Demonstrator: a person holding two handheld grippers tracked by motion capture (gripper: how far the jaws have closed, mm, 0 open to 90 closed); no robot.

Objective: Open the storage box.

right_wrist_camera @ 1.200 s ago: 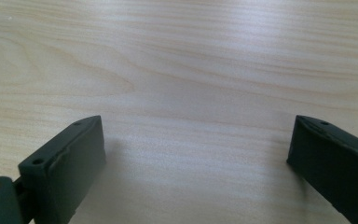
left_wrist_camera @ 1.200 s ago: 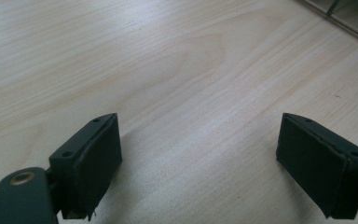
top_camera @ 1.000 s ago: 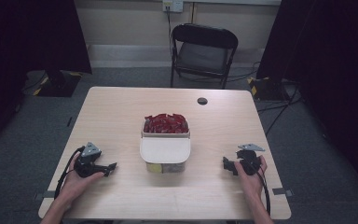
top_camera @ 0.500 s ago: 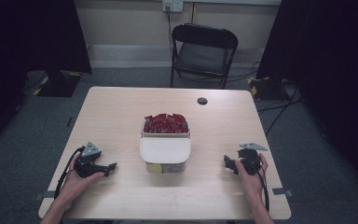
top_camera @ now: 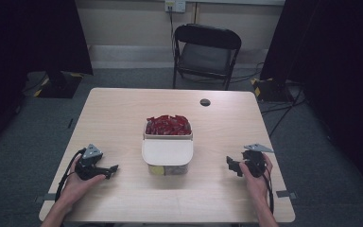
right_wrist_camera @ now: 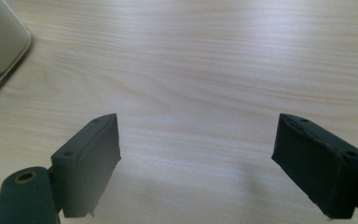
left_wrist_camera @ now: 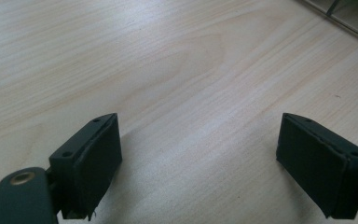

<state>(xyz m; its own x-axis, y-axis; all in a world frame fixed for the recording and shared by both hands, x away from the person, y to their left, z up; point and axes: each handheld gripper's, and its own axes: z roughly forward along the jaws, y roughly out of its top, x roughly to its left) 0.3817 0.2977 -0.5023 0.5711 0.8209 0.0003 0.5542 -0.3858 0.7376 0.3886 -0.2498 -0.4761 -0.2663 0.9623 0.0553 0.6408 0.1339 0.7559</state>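
A light wooden table [top_camera: 123, 118] is seen from above, with a person's forearms entering from the six o'clock edge. At the table's centre sits a clear container [top_camera: 168, 153] with a white lid [top_camera: 167, 152] lying over its near part; behind the lid, toward twelve o'clock, a heap of red packets [top_camera: 168, 125] shows in the uncovered far part. The left gripper [top_camera: 108, 171] rests on the table at about eight o'clock from the container, held in the left hand [top_camera: 78, 182], well apart from the container. Its jaws stand wide apart with nothing between them; in the left gripper view the left gripper [left_wrist_camera: 200, 163] frames bare wood. The right gripper [top_camera: 232, 165] rests at about four o'clock from the container, held in the right hand [top_camera: 257, 176], its jaws also spread wide and empty. In the right gripper view the right gripper [right_wrist_camera: 198, 163] frames bare wood, with a corner of the white lid [right_wrist_camera: 0, 37] at ten o'clock. A small dark disc [top_camera: 205, 102] lies on the table toward one o'clock. Beyond the table stands a black folding chair [top_camera: 206, 52].
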